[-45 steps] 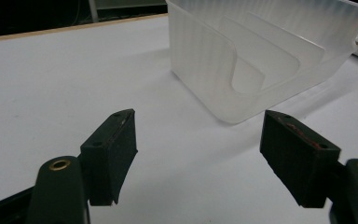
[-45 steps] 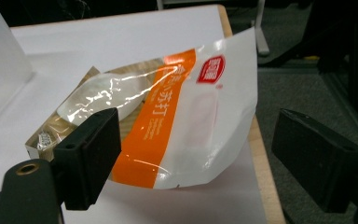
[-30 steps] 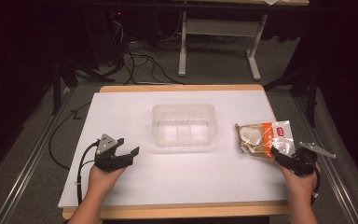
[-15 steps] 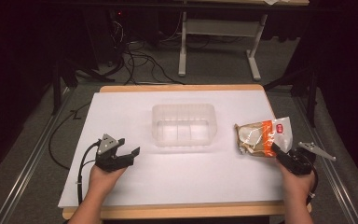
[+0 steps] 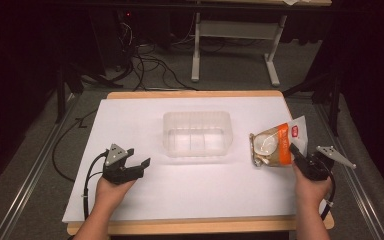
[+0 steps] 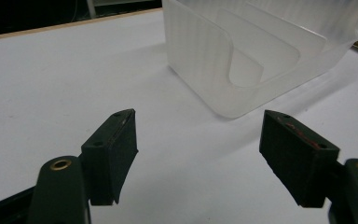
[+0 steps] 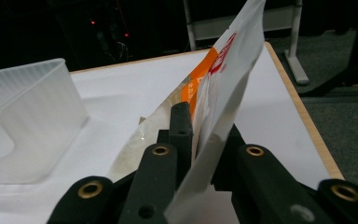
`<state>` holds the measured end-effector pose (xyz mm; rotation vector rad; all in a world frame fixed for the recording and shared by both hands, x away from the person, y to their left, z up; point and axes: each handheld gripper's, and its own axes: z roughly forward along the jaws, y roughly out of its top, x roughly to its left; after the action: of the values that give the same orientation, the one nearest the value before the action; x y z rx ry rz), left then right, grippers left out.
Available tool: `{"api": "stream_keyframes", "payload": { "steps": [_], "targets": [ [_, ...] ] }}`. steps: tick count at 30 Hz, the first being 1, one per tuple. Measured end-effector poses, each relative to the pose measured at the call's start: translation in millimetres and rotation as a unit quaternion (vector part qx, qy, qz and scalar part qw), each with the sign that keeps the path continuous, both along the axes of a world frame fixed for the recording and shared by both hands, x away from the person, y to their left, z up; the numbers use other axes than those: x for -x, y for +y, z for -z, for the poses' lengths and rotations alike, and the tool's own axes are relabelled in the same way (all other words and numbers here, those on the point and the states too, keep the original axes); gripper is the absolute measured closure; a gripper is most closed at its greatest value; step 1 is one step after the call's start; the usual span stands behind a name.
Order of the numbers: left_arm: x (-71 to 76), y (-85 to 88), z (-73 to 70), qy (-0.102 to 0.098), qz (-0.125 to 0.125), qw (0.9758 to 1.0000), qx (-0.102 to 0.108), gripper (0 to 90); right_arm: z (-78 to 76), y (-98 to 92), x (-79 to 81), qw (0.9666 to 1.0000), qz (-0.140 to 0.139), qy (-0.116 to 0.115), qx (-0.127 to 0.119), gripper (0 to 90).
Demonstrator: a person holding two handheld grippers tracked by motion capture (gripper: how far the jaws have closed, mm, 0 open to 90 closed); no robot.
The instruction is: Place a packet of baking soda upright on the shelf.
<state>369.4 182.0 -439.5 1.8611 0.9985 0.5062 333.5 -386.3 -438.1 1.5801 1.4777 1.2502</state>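
A white surface (image 5: 145,200) is seen carrying a clear ribbed plastic container (image 5: 197,134) at its middle. To the container's right, a snack packet (image 5: 276,145) with an orange band and a white sealed edge is tilted up off the surface. That edge is pinched by the right hand-held gripper (image 5: 296,152), whose jaws have just been closing on it. The left hand-held gripper (image 5: 141,164) is held released near the container's front left, nothing between its jaws.

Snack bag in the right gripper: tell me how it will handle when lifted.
The snack bag is thin film pinched at one edge by the right gripper, so it will probably sag and swing. It looks light. The glossy film may slip.
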Motion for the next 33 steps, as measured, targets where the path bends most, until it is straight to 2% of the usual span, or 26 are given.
{"api": "stream_keyframes", "payload": {
  "steps": [16, 33],
  "targets": [
    [-0.2, 1.3, -0.1, 0.001, 0.003, 1.0000, 0.003, 28.1, -15.4, 20.7, 5.8, 0.9988, -0.037, -0.023, 0.025, 90.0],
    [0.0, 1.4, -0.4, 0.000, 0.003, 1.0000, 0.004, 28.1, -29.3, 30.3, 11.5, 0.9969, -0.054, -0.051, 0.027, 90.0]
  ]
}}
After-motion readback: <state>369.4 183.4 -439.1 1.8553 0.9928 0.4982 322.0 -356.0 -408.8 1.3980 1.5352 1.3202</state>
